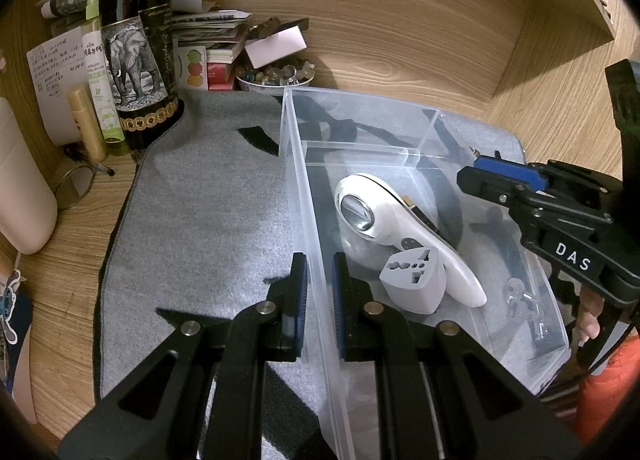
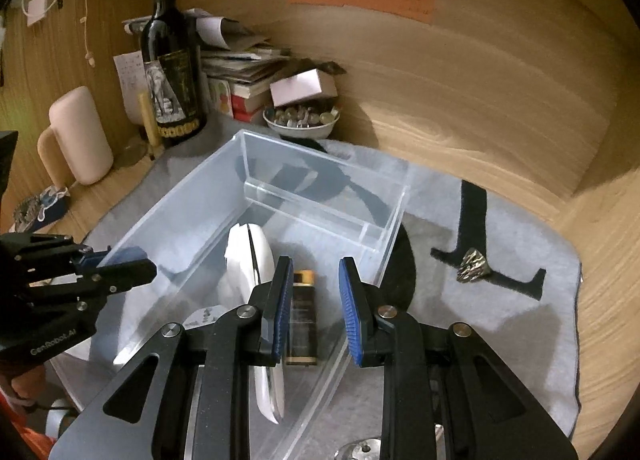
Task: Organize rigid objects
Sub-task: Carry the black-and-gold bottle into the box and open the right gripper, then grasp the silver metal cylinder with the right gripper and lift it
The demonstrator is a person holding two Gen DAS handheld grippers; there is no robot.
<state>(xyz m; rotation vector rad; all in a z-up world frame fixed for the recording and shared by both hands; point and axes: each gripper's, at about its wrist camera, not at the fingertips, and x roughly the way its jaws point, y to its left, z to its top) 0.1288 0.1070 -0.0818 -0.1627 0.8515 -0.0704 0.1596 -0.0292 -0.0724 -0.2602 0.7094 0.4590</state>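
Desk [image 2: 500, 108], wood, carries a grey mat [image 1: 208, 220] and on it a clear bin [image 1: 400, 156] holding a white handheld device [image 1: 400, 228], grey adapter [image 1: 416, 280] and dark battery [image 2: 303, 312]. Left tongs [image 1: 320, 292] straddle the bin's near wall, narrowly parted — whether the pads actually pinch it is unclear. Right tongs [image 2: 316, 300] stand open and empty above the battery, inside the bin. Risk: a pull by the left tongs could slide or tip the light bin and spill its contents. Small metal piece [image 2: 472, 260] lies on the mat outside the bin, right of the right tongs — apparently yet to be stowed
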